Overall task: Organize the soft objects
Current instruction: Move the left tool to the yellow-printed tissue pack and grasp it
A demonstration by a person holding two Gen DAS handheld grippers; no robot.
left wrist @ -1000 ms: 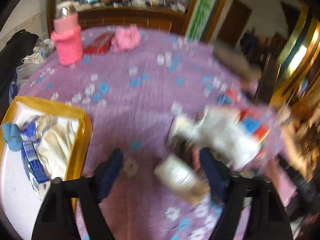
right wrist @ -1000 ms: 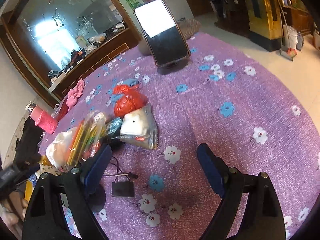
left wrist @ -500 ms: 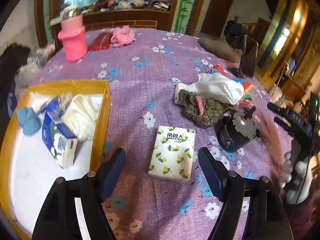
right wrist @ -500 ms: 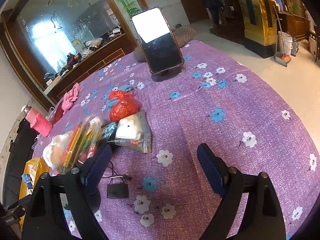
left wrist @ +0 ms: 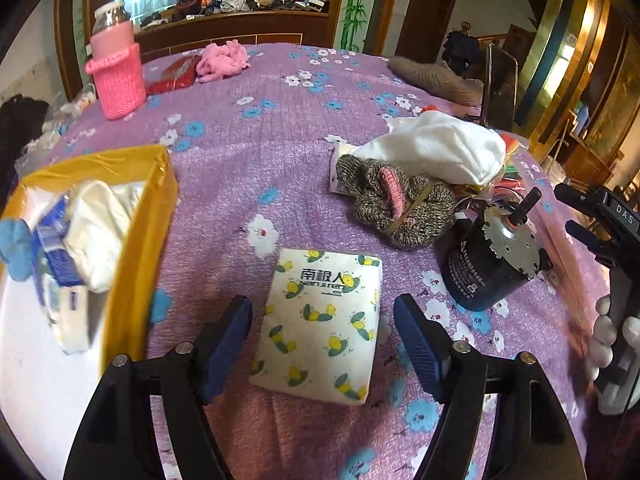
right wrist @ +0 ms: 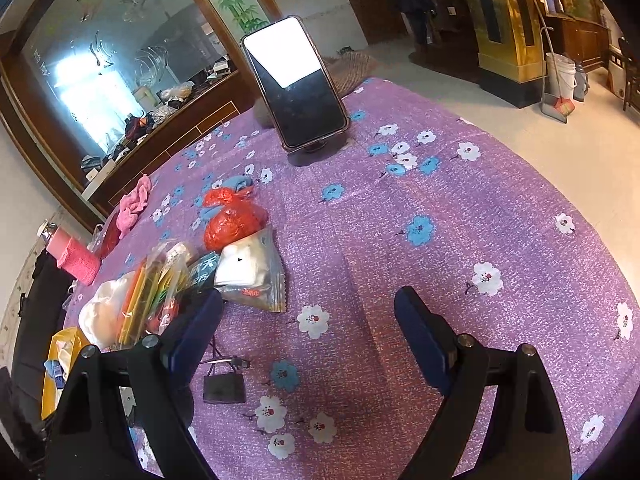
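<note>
A white tissue pack printed with yellow fruit lies flat on the purple flowered cloth. My left gripper straddles it, one blue finger on each side. Its jaws are closing, with a small gap still showing at both pads. To the left stands a yellow-rimmed box holding a white cloth, a blue tissue pack and a blue soft item. A grey knitted piece and a white cloth bag lie beyond the pack. My right gripper stands open over bare cloth with nothing between its fingers.
A black motor stands right of the pack. At the back are a pink sleeved bottle, a red packet and a pink cloth. The right view shows a phone on a stand, a red bag, a silver packet and a black adapter.
The left gripper has swung over and sunk toward the tissue pack, which now reaches further in between its fingers; the fingers stand closer together. The right gripper's view is almost unchanged.
</note>
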